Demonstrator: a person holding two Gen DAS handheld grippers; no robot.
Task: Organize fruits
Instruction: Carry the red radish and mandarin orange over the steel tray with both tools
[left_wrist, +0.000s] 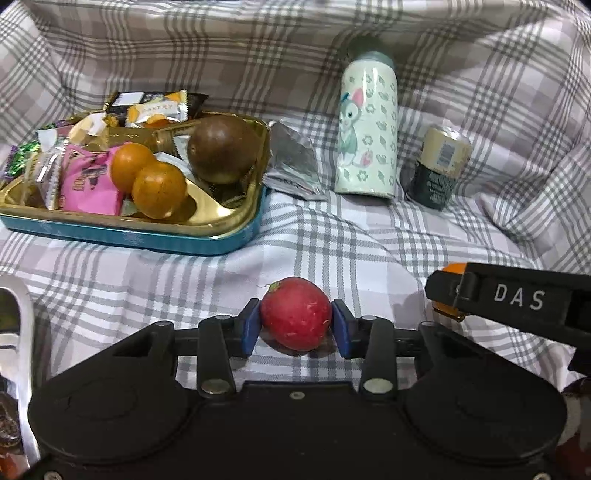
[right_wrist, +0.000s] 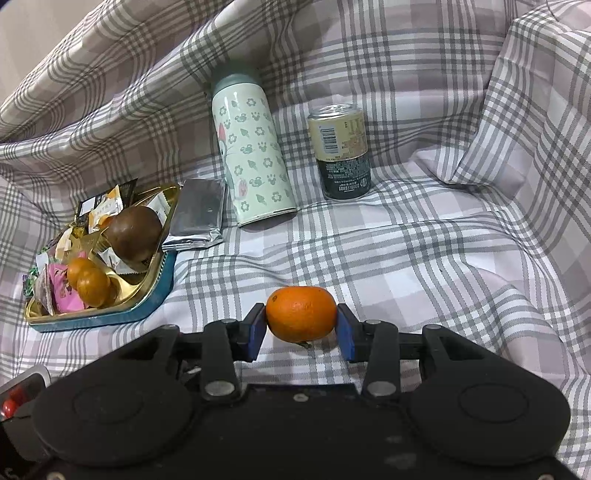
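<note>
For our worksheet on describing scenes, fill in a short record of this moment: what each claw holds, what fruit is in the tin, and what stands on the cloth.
left claw: shut on red fruit
right claw: shut on orange
tin tray: two small oranges, brown round fruit, snack packets
beside tray: silver packet
standing on plaid cloth: cartoon bottle, drink can

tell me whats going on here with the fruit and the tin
A person is sorting fruit with two handheld claws. The left claw is shut on a red fruit, the right claw on an orange, both over the plaid cloth. The tin tray already holds two small oranges, a brown fruit and snack packets.
</note>
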